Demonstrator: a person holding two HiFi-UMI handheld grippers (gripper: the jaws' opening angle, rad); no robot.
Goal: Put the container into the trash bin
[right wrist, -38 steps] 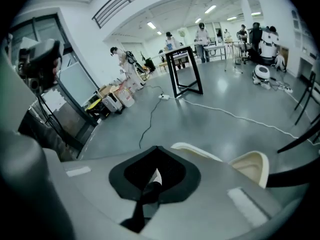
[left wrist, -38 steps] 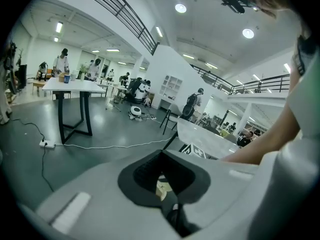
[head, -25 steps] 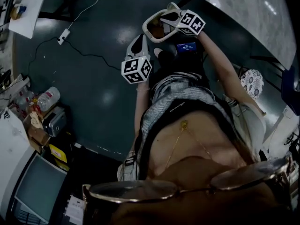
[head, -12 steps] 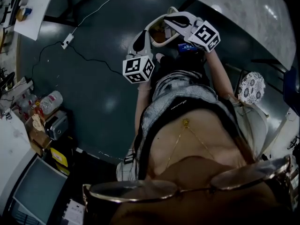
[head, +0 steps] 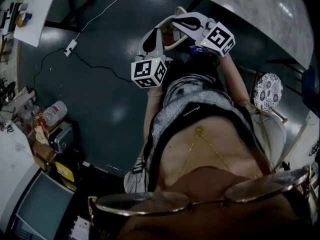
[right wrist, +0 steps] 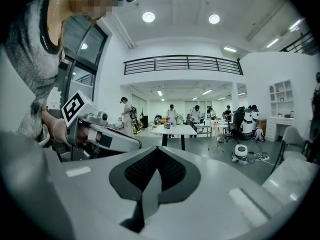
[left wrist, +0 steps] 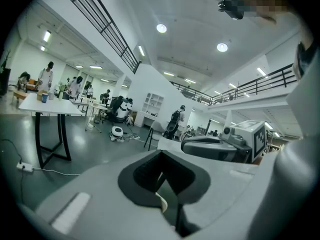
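Observation:
In the head view both grippers are held out in front of the person's body, above the dark floor. A whitish container [head: 172, 38] with a brownish inside shows between them, mostly covered by the right gripper [head: 180, 20]. The left gripper [head: 151, 34] reaches to the container's left rim. In the left gripper view the jaws [left wrist: 162, 194] are closed, and a cream curved edge [left wrist: 161, 202] sits in the slit between them. In the right gripper view the jaws [right wrist: 150, 189] are shut, with nothing showing between them. I cannot make out a trash bin.
A pale stone-look tabletop [head: 260, 9] fills the upper right and a white table [head: 35, 9] the upper left. A cable with a power strip [head: 69, 48] lies on the floor. Boxes and a bottle [head: 52, 111] crowd the left edge. A patterned stool [head: 267, 91] stands on the right.
Both grippers have drawn closer together. The right one shifted right and now covers more of the container; the left one rose slightly.

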